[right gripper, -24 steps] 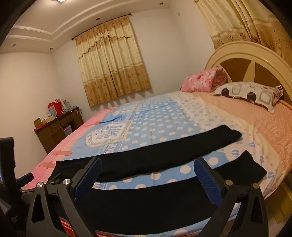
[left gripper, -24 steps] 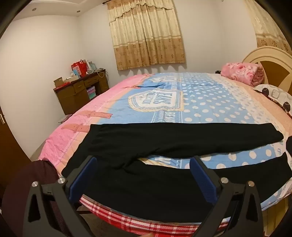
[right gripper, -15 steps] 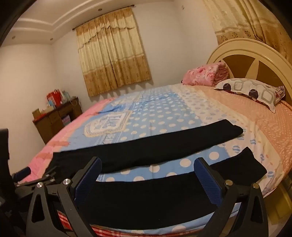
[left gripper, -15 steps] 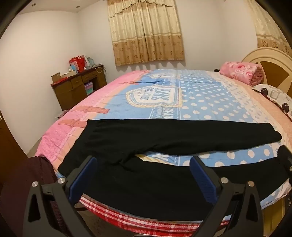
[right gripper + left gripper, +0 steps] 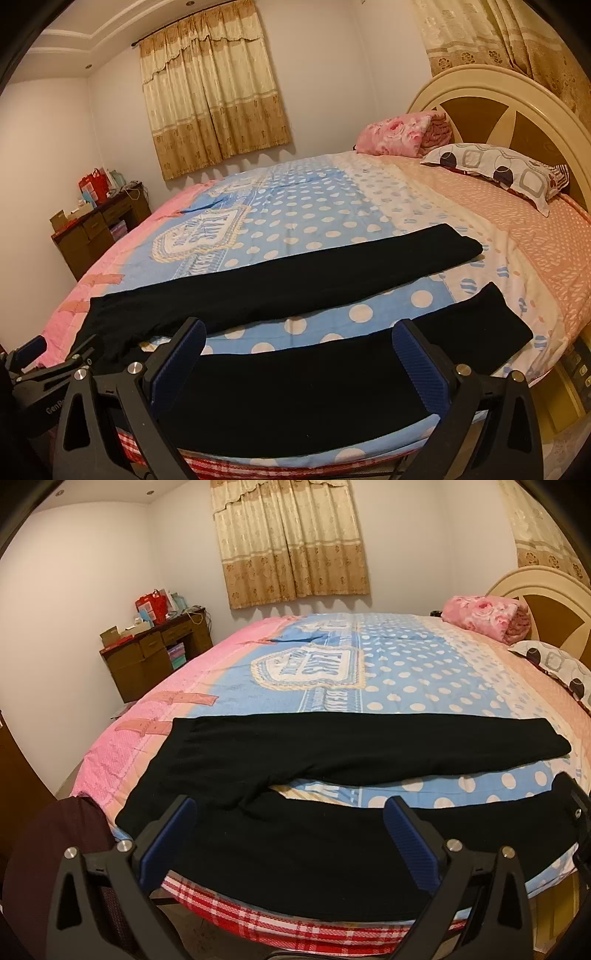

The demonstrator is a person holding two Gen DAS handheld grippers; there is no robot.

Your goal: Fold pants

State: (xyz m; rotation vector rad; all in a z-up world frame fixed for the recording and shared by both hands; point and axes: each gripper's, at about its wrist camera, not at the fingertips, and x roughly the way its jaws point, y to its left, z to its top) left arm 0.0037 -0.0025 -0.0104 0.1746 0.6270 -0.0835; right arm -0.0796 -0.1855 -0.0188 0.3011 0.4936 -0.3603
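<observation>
Pants (image 5: 295, 280): black, laid flat on the bed (image 5: 332, 206), legs spread apart.
Right gripper (image 5: 295, 354): held over the near leg, blue pads (image 5: 421, 369) wide apart, nothing gripped.
Left gripper (image 5: 55, 354): seen at the waistband end.

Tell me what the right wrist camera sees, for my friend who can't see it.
Long black pants lie flat on a blue polka-dot bedspread, legs spread apart and unfolded. The open right gripper with blue-padded fingers hovers over the nearer leg at the bed's edge, touching nothing. Behind are a rolled pink floral blanket, a patterned pillow and beige curtains.
</observation>
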